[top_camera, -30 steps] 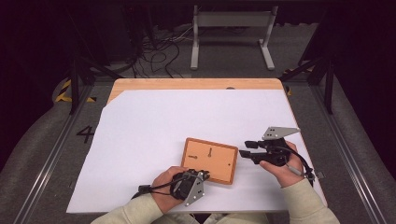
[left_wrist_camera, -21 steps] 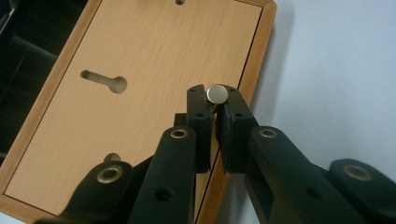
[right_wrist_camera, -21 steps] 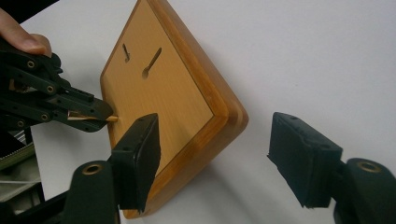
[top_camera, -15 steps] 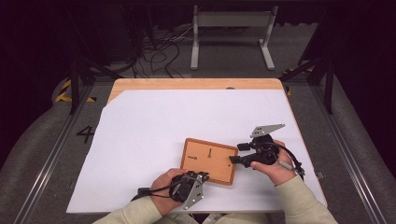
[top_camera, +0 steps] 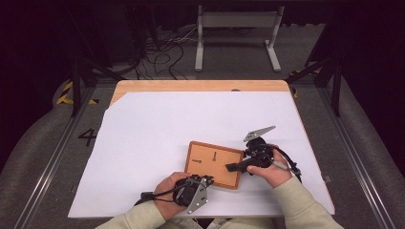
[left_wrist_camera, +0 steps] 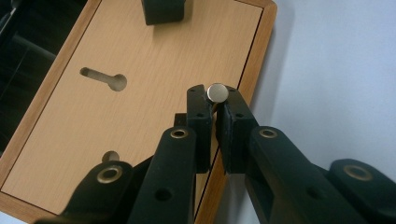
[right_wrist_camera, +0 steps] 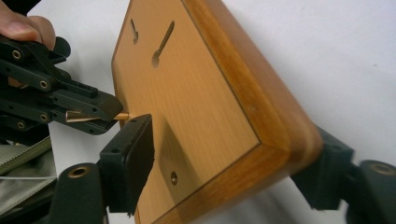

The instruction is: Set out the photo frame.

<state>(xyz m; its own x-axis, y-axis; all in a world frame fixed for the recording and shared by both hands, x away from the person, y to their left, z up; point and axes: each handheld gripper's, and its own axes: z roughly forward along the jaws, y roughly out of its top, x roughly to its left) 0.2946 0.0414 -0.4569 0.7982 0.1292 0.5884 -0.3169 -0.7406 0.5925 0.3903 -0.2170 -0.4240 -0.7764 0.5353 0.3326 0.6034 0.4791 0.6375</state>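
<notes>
Wooden and orange-rimmed, the plaque [top_camera: 213,164] lay near the front of the white desk [top_camera: 191,119], keyhole slots facing up. On its left I had my left gripper [left_wrist_camera: 215,100] clamped on a small metal screw [left_wrist_camera: 217,92] — head up, poised by the board's edge, probably bound for a hole. On the right, my right gripper [right_wrist_camera: 224,154] pinched the plaque's corner between both jaws — steadying it, I judged.

Lab or recording studio indicated: white-covered table [top_camera: 200,124] ringed by dark drapes, floor cables [top_camera: 162,50], metal stand [top_camera: 237,28], hazard tape [top_camera: 64,93].
</notes>
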